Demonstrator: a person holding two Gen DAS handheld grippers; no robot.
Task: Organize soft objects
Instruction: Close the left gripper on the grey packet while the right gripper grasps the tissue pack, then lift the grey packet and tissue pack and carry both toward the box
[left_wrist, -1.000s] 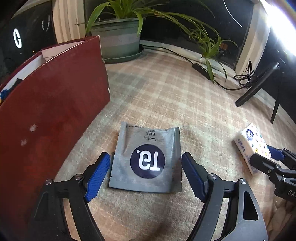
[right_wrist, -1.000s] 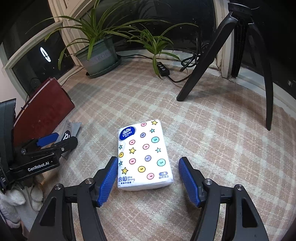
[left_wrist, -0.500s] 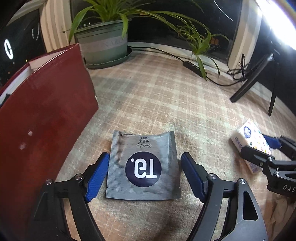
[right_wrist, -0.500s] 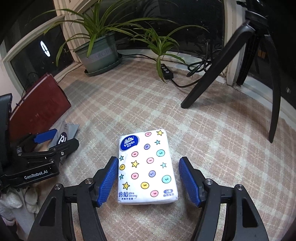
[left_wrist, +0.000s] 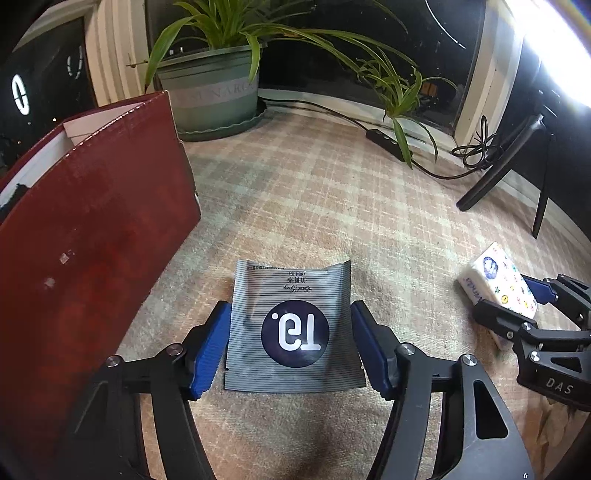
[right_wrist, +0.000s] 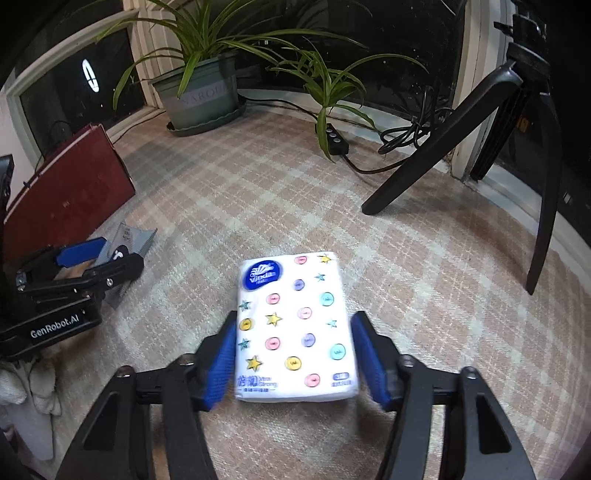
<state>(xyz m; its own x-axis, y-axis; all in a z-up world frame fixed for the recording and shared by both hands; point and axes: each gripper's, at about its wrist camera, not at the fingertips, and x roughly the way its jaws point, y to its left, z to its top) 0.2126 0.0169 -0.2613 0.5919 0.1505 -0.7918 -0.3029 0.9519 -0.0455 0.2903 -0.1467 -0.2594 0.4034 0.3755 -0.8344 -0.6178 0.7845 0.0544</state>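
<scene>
A grey striped sachet (left_wrist: 293, 328) with a dark round logo lies flat on the plaid cloth. My left gripper (left_wrist: 291, 350) straddles it, blue pads touching or nearly touching its side edges. A white tissue pack (right_wrist: 295, 328) with coloured dots and stars lies between the pads of my right gripper (right_wrist: 293, 354), which have closed in to its sides. The pack (left_wrist: 498, 286) and right gripper (left_wrist: 517, 306) show at the right of the left wrist view. The sachet (right_wrist: 127, 240) and left gripper (right_wrist: 96, 258) show at the left of the right wrist view.
A dark red open box (left_wrist: 85, 229) stands just left of the sachet. A potted plant (left_wrist: 210, 92) stands at the back by the window. A power strip (left_wrist: 384, 142) with cables and black tripod legs (right_wrist: 443, 144) are at the back right. Crumpled cloth (right_wrist: 33, 398) lies low left.
Both grippers have moved forward over their objects and their jaws have narrowed: the left around the sachet, the right around the tissue pack.
</scene>
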